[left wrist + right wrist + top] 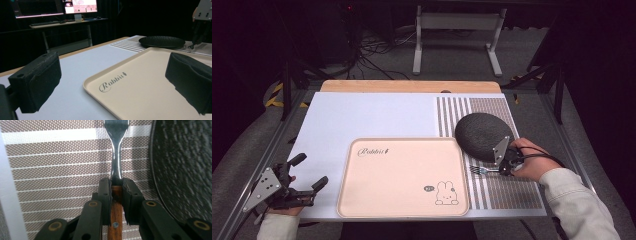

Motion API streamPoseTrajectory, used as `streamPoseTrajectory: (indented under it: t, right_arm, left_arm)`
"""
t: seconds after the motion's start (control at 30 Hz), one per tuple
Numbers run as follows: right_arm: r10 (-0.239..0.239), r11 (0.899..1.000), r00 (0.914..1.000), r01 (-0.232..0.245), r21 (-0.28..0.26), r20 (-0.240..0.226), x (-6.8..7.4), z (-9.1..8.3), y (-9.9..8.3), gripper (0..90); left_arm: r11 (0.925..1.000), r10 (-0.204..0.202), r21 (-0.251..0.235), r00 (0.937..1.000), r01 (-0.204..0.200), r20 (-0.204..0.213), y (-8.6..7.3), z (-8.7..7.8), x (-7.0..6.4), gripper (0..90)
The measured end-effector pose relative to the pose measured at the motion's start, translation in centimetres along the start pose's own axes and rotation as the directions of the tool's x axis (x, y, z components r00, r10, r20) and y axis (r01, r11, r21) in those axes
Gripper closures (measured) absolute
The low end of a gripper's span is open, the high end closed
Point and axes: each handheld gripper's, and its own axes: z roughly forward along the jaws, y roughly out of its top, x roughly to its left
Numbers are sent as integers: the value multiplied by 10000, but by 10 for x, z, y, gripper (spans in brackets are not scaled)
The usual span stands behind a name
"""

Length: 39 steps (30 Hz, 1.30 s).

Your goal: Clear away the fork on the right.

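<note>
At the lower left of the high view, your left hand-held gripper point(308, 172) sits at the counter's point(362, 117) near-left corner, jaws spread wide and gripping nothing. Its grey three-cornered plate shows on top, and your sleeve enters from the bottom edge. In the left gripper view, the two black pads point(35, 81) stand far apart, with the counter and the corner of the tray between them.

Moving right, the beige tray point(404, 175) lies in the lower middle of the high view, bare apart from its printed script at upper left and a rabbit drawing at lower right. In the left gripper view its rim and the word "Rabbit" show in the centre of the frame.

Right of the tray lies a striped brown placemat point(512, 192). A dark round plate point(482, 135) rests on its upper part, just beyond the tray's upper right corner.

At the right of the high view, your right hand-held gripper point(506, 168) is clamped on a fork point(482, 170) that lies on the placemat, tines pointing left toward the tray's right edge, just below the plate. In the right gripper view, the jaws pinch the fork where the wooden handle meets the metal neck point(116, 165), with the plate's edge point(182, 170) filling the right side of the frame.
</note>
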Motion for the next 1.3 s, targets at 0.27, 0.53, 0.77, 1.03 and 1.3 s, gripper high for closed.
streamPoseTrajectory:
  t: [0.27, 0.53, 0.77, 1.03, 1.3]
  right_arm:
    - [154, 9995, 9990, -142, -275, 424, 0, -17, 0, 787]
    - [210, 9980, 9972, -166, -610, 713, 0, -32, 4, 786]
    - [326, 9947, 9957, -239, -997, 868, 1, -43, 15, 786]
    - [1098, 9830, 9914, -978, -1554, 707, 1, -50, 27, 786]
    - [1850, 9653, 9801, -1675, -2003, 721, 5, -57, 41, 787]
  left_arm:
    - [10000, 3, -7, 10000, -3, 8, 0, 0, 0, 8]
    - [10000, -7, -8, 10000, 7, 5, 0, 0, 0, 8]
    - [10000, -6, -10, 10000, 6, -7, 0, 0, 0, 8]
    - [10000, -23, -27, 10000, 23, -37, 0, -1, 0, 8]
    - [10000, -3, -14, 10000, 3, -4, 1, -1, 0, 8]
